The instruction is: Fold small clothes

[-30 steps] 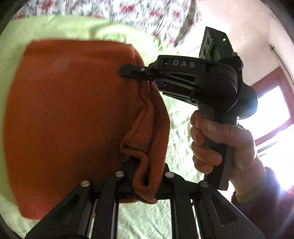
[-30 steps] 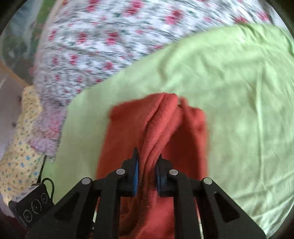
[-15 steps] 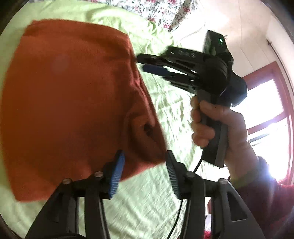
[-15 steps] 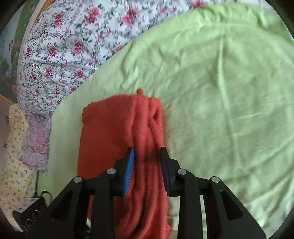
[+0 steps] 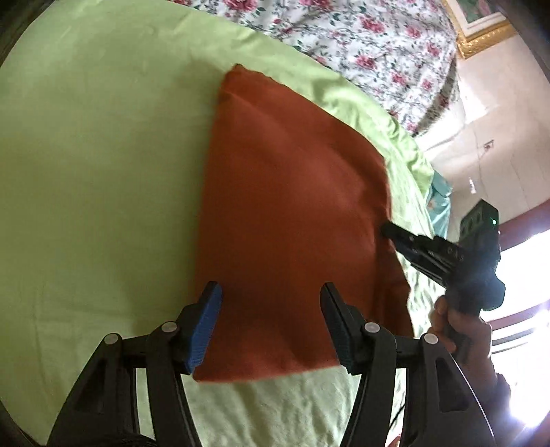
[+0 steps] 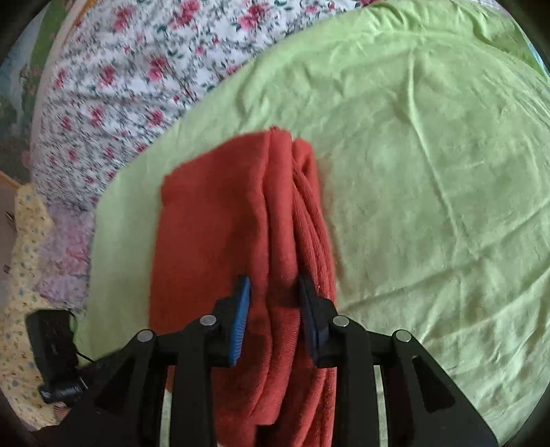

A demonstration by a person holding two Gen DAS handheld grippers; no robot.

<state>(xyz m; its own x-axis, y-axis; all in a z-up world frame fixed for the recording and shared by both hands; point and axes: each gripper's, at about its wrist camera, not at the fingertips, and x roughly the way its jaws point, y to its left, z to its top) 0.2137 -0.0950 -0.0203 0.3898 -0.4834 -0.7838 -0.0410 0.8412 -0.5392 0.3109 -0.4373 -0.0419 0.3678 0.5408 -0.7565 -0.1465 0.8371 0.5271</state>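
An orange-red knit cloth point(image 5: 292, 213) lies folded on the light green sheet point(image 5: 96, 172). My left gripper point(image 5: 270, 309) hovers over its near end. Its jaws are opening and stand wide, the blue pads clear of the fabric, nothing pinched. In the right wrist view the cloth point(image 6: 213, 223) shows its stacked folded edges on the right side. My right gripper point(image 6: 274, 306) straddles that ridge of folds, its pads parted a little and not pressing on it. The left wrist view shows the right gripper point(image 5: 409, 244) at the cloth's right edge, held by a hand point(image 5: 460, 326).
A floral bedspread point(image 6: 130, 86) borders the green sheet point(image 6: 429, 172) on the far side. A black device with a cable point(image 6: 55, 350) and a yellow patterned fabric point(image 6: 20, 275) lie at the left. A bright window point(image 5: 526, 275) and a framed picture point(image 5: 481, 20) are at the right.
Both grippers have let go of the cloth's folded edge. The left one has opened wide and swung back and sideways. The cloth now lies flat, and the right jaws stand parted around the fold.
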